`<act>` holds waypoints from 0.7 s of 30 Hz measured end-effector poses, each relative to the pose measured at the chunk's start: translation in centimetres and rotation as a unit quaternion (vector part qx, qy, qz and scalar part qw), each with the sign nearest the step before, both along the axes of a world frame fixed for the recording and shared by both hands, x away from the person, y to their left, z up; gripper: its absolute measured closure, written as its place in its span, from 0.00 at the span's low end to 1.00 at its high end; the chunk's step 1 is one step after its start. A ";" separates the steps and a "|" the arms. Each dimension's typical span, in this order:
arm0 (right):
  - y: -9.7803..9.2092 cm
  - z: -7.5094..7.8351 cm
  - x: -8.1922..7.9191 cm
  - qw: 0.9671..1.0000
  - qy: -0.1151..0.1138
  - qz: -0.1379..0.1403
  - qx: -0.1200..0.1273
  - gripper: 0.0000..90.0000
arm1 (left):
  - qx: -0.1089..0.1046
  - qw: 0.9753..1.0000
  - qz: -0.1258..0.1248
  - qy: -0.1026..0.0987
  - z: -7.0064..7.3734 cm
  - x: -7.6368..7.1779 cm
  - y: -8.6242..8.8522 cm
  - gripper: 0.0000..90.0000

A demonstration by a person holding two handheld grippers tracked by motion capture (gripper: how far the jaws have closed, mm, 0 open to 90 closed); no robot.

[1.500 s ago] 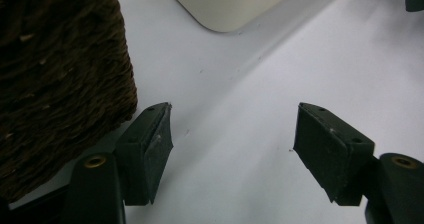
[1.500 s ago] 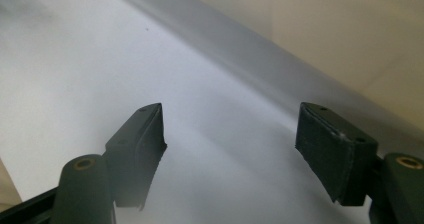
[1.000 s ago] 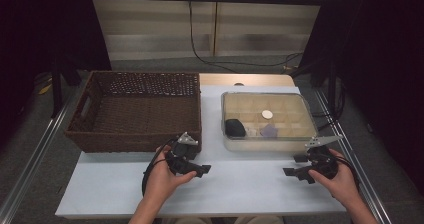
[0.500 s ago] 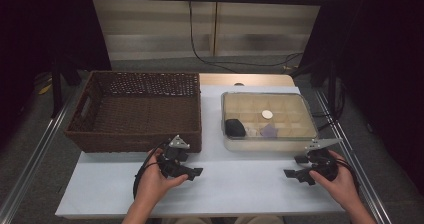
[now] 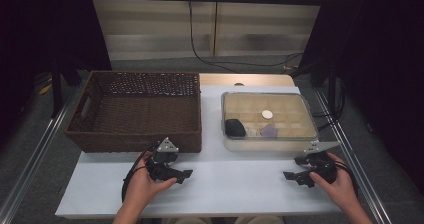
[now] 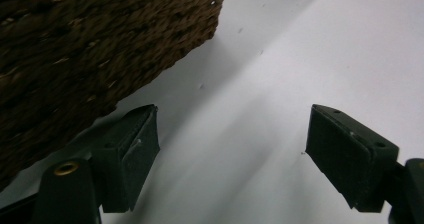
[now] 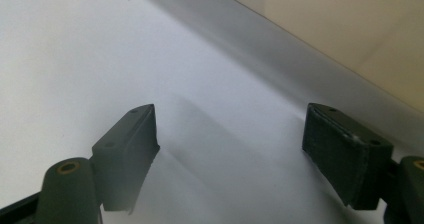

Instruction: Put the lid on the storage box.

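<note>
The left gripper (image 5: 186, 174) has been drawn back from the basket (image 5: 135, 134); both grippers, probably idle, are held wide open and empty, the right gripper (image 5: 291, 174) included.

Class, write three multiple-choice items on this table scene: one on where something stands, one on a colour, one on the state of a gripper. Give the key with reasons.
1. Where does the wicker basket stand?
A. left of the clear box
B. on top of the clear box
C. on the floor

2. What colour is the round disc in the box?
A. red
B. whitish
C. green

3. How do the left gripper jaws stand?
A. shut on a cloth
B. shut on nothing
C. open, nothing between them

Key: A, the high view shows them side by side on the table; B, it looks pale; C, bare table shows between the jaws.
</note>
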State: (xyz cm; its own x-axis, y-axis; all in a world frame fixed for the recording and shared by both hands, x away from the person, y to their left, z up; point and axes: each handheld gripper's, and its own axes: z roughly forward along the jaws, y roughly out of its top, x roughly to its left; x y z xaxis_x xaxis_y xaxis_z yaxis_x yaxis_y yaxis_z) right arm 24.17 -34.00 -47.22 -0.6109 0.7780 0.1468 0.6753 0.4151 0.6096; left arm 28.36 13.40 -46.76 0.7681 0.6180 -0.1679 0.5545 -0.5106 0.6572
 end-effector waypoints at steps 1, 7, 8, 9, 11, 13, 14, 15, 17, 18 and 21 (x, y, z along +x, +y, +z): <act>0.0 0.0 0.0 1.000 -0.002 0.000 -0.002 0.24 | 0.000 1.000 -0.001 0.002 -0.1 0.0 0.2 0.22; 0.1 -0.3 -0.2 1.000 -0.015 0.007 -0.001 0.21 | 0.004 1.000 0.001 -0.008 -0.3 -0.1 0.9 0.21; 0.1 -0.3 -0.3 1.000 -0.014 0.006 0.000 0.20 | 0.006 1.000 0.001 -0.010 -0.4 -0.1 1.0 0.20; 0.0 -0.4 -0.3 1.000 -0.018 0.006 0.001 0.20 | 0.004 1.000 0.005 -0.012 -0.5 -0.1 1.2 0.20; 0.0 -0.5 -0.5 1.000 -0.024 0.005 0.002 0.20 | 0.002 1.000 0.003 -0.012 -0.6 -0.1 1.5 0.19; 0.0 -0.6 -0.6 0.999 -0.035 0.007 0.002 0.20 | 0.003 1.000 0.007 -0.014 -0.7 -0.2 1.8 0.19; 0.0 -0.7 -0.7 0.999 -0.037 0.007 0.003 0.20 | 0.008 1.000 0.007 -0.013 -0.7 -0.2 1.9 0.19; 0.0 -0.7 -0.8 0.999 -0.042 0.007 -0.001 0.19 | 0.006 1.000 0.007 -0.014 -0.8 -0.2 2.1 0.19; 0.1 -0.9 -1.0 0.999 -0.045 0.006 0.003 0.19 | 0.013 1.000 0.004 -0.017 -0.9 -0.2 2.4 0.19; 0.0 -0.9 -1.0 0.999 -0.050 0.009 0.003 0.19 | 0.013 1.000 0.008 -0.016 -1.0 -0.3 2.4 0.19; 0.0 -1.0 -1.1 0.999 -0.054 0.006 0.005 0.19 | 0.006 1.000 0.010 -0.019 -1.1 -0.2 2.7 0.18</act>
